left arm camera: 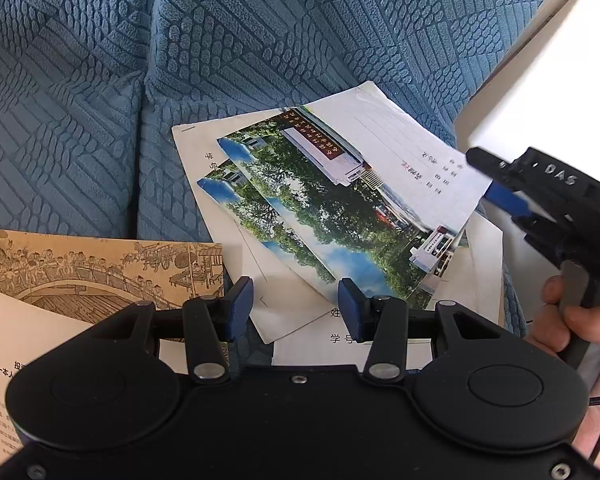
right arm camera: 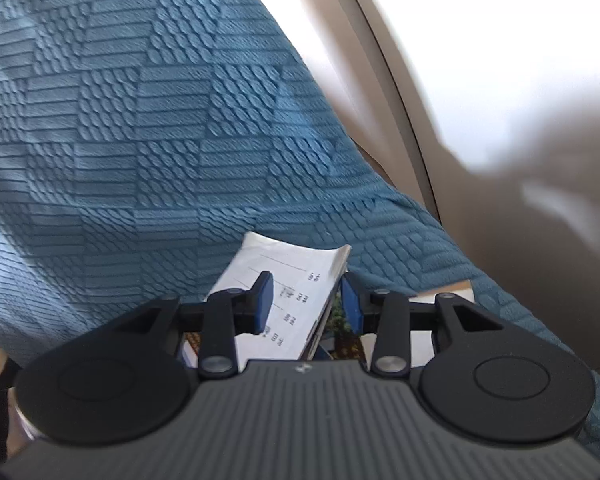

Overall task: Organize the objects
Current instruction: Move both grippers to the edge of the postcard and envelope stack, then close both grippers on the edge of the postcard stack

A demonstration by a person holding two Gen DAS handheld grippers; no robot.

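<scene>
A: Where do we stand with the booklets (left arm camera: 340,200)?

B: They lie fanned on loose sheets (left arm camera: 228,216) on the blue sofa (left arm camera: 100,80), photo covers up. Their long axis runs from about ten o'clock to four o'clock in our left view. The top one's white ruled side reaches toward two o'clock.

A: And our right tool (left arm camera: 496,184)?

B: It comes in from three o'clock, fingers set about the top booklet's right edge. In the right view the booklet (right arm camera: 288,292) stands between the blue pads (right arm camera: 265,300), its edge close to the right one. The jaws are part open; we cannot tell whether they press on it yet.

A: The left tool (left arm camera: 296,304)?

B: Part open, nothing in it. It hovers at six o'clock of the stack, one pad over a sheet, the other over the lower booklet's corner. The brown print (left arm camera: 100,268) lies at its nine o'clock.

A: So which hand is nearer?

B: The right, we judge. It meets the short edge, so a pull toward three o'clock would follow the long axis.
</scene>
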